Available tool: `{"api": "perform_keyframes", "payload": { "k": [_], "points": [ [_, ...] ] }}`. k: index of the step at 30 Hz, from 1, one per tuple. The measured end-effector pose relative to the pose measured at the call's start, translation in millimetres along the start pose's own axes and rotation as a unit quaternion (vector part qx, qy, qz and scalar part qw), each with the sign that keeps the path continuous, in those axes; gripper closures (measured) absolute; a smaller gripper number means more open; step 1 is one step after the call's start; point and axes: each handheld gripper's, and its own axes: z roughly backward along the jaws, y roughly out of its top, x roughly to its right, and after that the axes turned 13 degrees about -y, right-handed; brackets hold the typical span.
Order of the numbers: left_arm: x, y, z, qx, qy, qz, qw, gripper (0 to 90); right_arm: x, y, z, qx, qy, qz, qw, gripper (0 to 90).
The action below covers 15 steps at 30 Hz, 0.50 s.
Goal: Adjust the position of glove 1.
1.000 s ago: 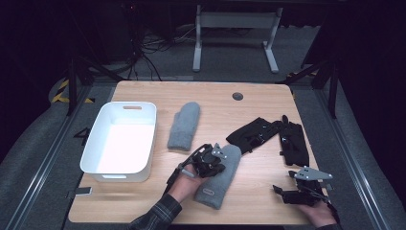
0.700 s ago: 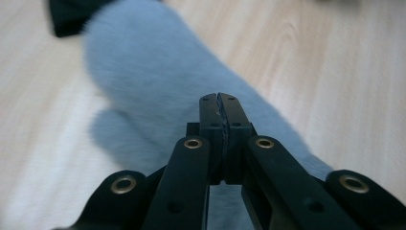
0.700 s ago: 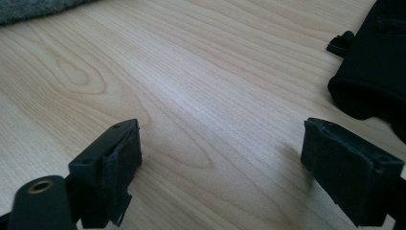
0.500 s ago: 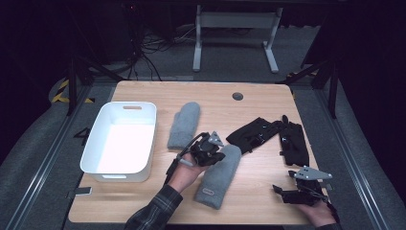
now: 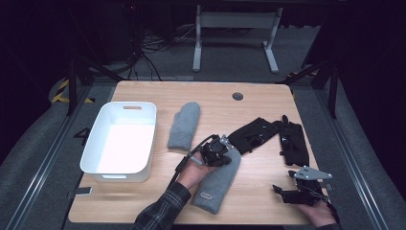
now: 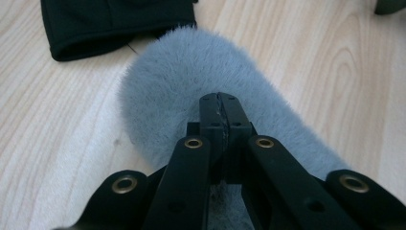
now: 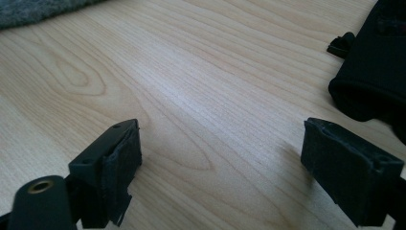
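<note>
On the wooden counter (image 5: 143, 201), the left hand-held gripper (image 5: 221, 149) hovers with jaws pressed together, empty, over the near grey mitten (image 6: 191, 86), right of the white tub (image 5: 119, 139). It must open to grasp. The right hand-held gripper (image 7: 220, 163) gapes idle.

We see the tub (image 5: 119, 139) on the table's (image 5: 258, 103) left side, with one mitten (image 5: 184, 125) just to its right. A second mitten (image 5: 218, 184) lies nearer the front edge, and the left gripper (image 5: 221, 152) sits over its far end. The two gloves (image 5: 273, 136) lie right of the mittens, and the right gripper (image 5: 287, 194) rests near the front right corner, before the gloves.
</note>
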Motion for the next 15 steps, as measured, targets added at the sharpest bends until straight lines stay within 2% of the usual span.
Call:
{"api": "perform_keyframes", "payload": {
  "k": [3, 5, 15],
  "points": [
    [2.7, 2.8, -2.9, 0.002, -0.009, -0.008, 0.9999, 90.0, 0.0, 0.0, 0.0, 0.0, 0.0, 0.0, 1.0, 14.1],
    [7.5, 10.0, -9.9, 0.001, -0.019, -0.023, 0.9996, 90.0, 0.0, 0.0, 0.0, 0.0, 0.0, 0.0, 1.0, 14.1],
    [15.1, 37.9, -32.5, -0.011, -0.033, -0.05, 0.9982, 90.0, 0.0, 0.0, 0.0, 0.0, 0.0, 0.0, 1.0, 14.1]
  ]
}}
